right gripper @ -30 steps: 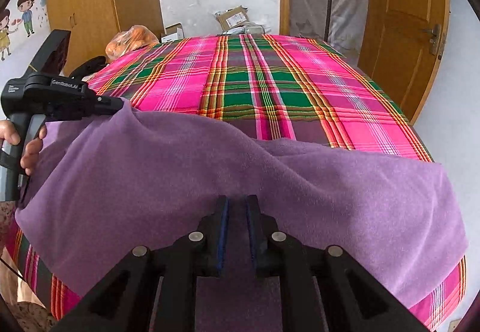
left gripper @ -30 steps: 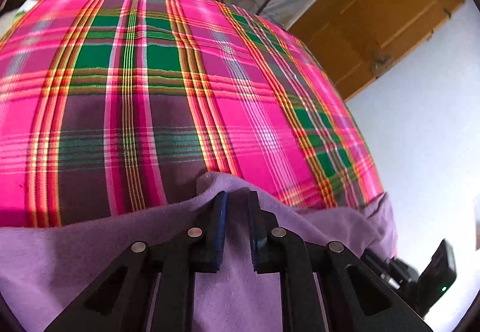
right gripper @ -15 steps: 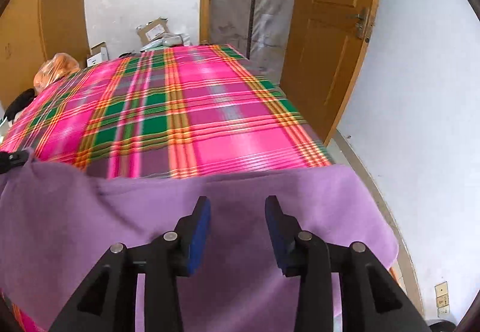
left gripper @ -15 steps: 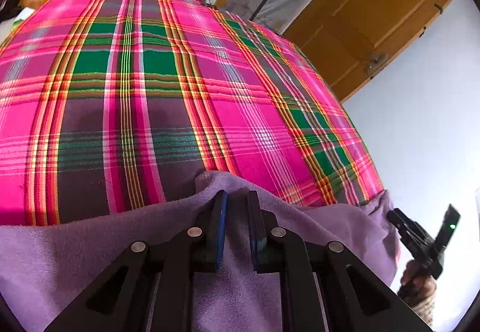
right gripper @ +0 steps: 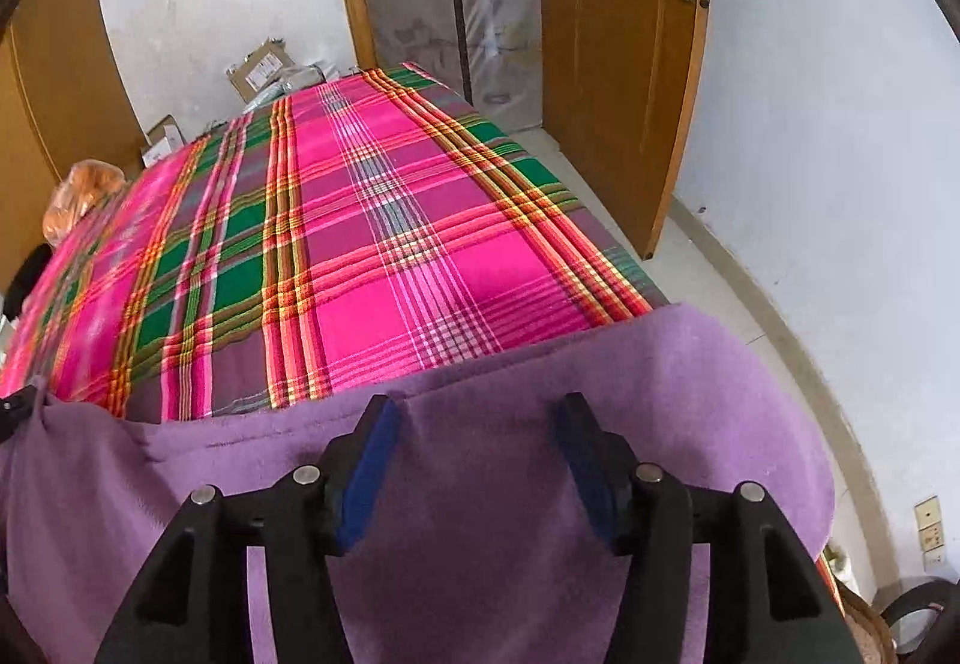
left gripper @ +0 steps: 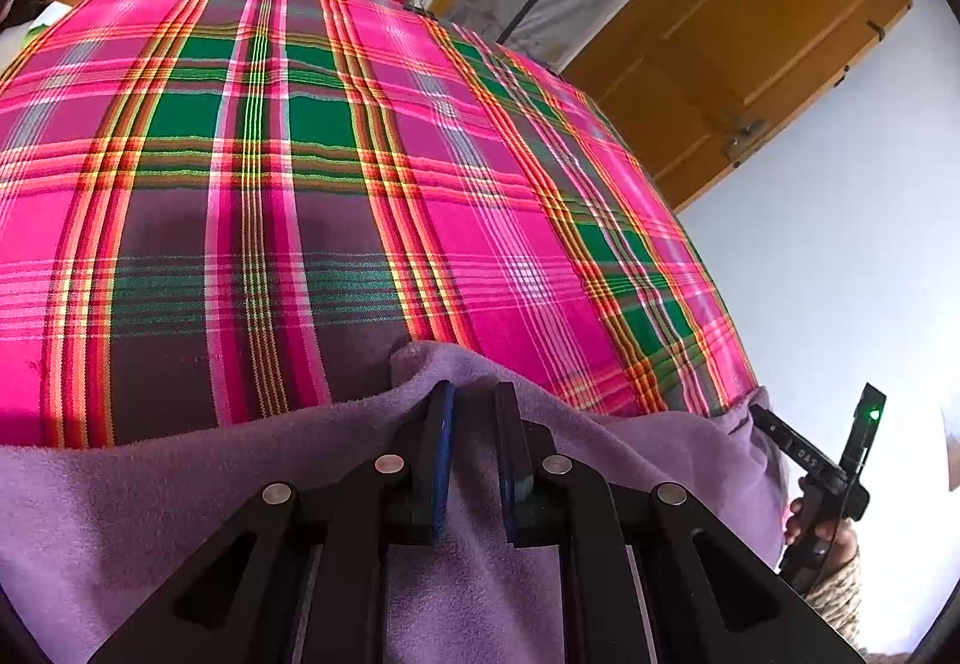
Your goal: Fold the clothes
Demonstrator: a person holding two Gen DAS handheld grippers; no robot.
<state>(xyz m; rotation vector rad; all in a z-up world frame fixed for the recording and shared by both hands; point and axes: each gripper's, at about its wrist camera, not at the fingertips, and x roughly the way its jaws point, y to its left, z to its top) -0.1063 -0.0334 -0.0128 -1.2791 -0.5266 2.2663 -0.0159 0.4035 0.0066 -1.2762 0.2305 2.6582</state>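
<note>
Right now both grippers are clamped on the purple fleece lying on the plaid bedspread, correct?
Not quite: only the left gripper is clamped on the purple fleece. The right wrist view shows the right gripper with its jaws wide apart above it. The plaid bedspread part holds.

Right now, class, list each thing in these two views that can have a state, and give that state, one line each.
Left gripper: shut on the purple fleece garment.
Right gripper: open, jaws wide apart above the fleece.
Purple fleece garment: spread at the near edge of the bed.
Pink and green plaid bedsheet: laid flat.
Wooden door: open.
</note>
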